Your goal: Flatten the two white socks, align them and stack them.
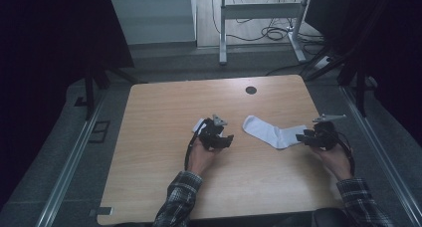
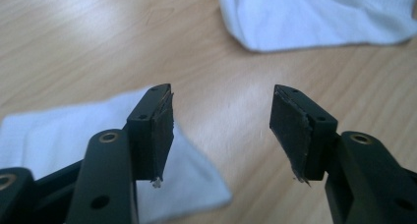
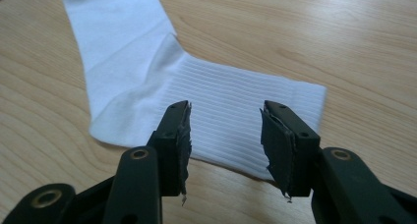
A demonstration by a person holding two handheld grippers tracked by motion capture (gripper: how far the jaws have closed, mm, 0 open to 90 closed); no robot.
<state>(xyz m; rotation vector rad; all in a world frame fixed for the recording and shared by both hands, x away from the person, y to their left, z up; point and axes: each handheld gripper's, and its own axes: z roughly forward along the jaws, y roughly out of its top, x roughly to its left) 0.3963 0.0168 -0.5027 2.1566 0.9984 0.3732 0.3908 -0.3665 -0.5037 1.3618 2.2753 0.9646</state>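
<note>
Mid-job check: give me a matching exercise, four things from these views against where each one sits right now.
Things:
1. Sock
2. Folded white cloth
3. Dark round hole
4. Right gripper

Places:
A. Near the table's far edge
B. Under and beside the left gripper
C. Flat on the table, between the two grippers
D. Jaws apart, over the sock's ribbed cuff

Pairs: 1-C, 2-B, 3-A, 4-D
</note>
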